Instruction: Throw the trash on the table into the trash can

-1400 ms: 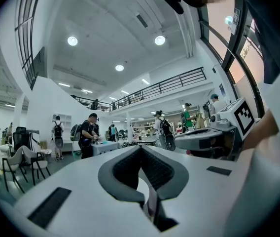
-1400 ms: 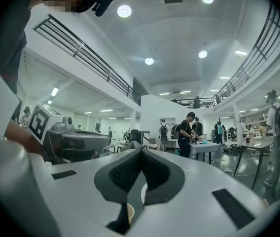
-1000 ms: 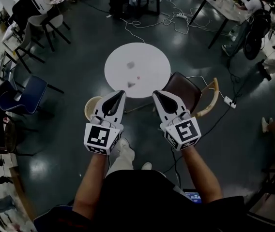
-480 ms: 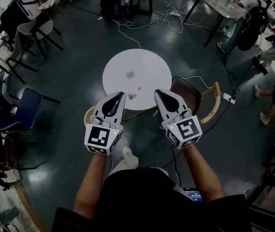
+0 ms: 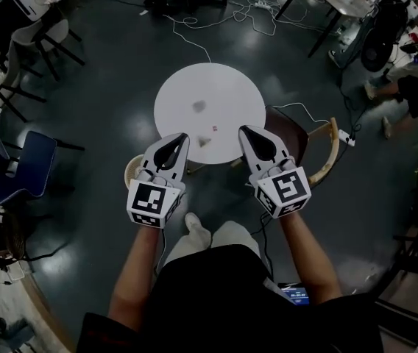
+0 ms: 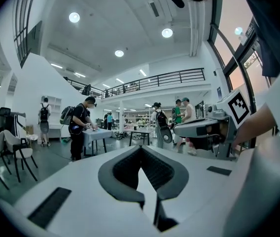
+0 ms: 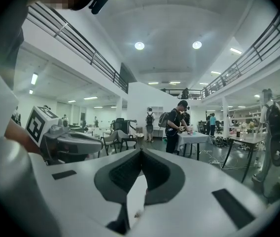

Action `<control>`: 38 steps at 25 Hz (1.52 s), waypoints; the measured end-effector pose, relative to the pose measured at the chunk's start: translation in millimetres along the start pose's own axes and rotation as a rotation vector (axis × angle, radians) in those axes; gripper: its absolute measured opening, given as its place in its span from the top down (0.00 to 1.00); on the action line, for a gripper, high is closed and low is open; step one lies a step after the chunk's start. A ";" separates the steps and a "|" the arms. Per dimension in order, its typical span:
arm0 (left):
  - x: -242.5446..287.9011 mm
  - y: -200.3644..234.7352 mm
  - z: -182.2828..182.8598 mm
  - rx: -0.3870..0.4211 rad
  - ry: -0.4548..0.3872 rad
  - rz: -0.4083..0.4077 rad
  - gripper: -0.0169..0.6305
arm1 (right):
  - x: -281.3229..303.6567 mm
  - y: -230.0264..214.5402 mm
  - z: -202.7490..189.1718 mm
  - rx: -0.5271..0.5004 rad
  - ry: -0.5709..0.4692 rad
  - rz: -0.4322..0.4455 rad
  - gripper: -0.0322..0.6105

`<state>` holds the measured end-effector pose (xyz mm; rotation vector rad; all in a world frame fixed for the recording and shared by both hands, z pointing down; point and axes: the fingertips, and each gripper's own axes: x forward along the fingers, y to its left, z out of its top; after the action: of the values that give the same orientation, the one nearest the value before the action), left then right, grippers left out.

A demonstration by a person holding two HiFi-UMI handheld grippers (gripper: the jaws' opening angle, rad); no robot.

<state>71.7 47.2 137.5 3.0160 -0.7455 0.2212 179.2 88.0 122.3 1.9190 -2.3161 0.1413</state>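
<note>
left claw (image 5: 182, 136): jaws pressed fully together, dark pads meeting at the tip, nothing held; it points roughly level toward the near edge of the surface.
right claw (image 5: 245, 129): jaws also closed tight with nothing between them; it is held beside the left one, well apart from it, tip over the near right edge of the surface.
surface (image 5: 231, 87): small round white top standing on a dark shiny floor, straight ahead of the person.
trash: three small bits, all lying on the surface, none touched by a claw.
grey scrap (image 5: 199, 107): crumpled, dull grey, near the middle of the surface.
red bit (image 5: 213, 129): tiny and red, closer to the person than the grey scrap.
pale scrap (image 5: 203, 141): whitish grey, folded or crumpled, close to the near edge; seen from the head, it sits between the two claw tips.
trash can (image 5: 130, 173): round, cream coloured, on the floor at the near left of the surface, mostly hidden behind the left claw.
brown chair (image 5: 286, 134): just beside the surface on the right, partly behind the right claw.
blue chair (image 5: 31, 164): well off to the left.
cords (image 5: 194, 28): white, trailing over the floor beyond the surface.
</note>
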 end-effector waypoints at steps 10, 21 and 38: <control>29.7 25.0 -42.6 -0.007 0.090 -0.004 0.95 | 31.7 -20.1 -27.4 0.017 0.047 0.007 0.92; 84.3 24.2 -88.7 -0.064 0.182 0.062 0.95 | 71.5 -72.1 -74.7 0.063 0.123 0.100 0.92; 141.4 19.7 -224.3 -0.193 0.343 0.132 0.95 | 108.8 -101.5 -184.2 0.102 0.263 0.224 0.92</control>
<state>156.9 -22.1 379.7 2.6505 -0.8719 0.6127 266.5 -7.9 320.4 1.5643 -2.3719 0.5098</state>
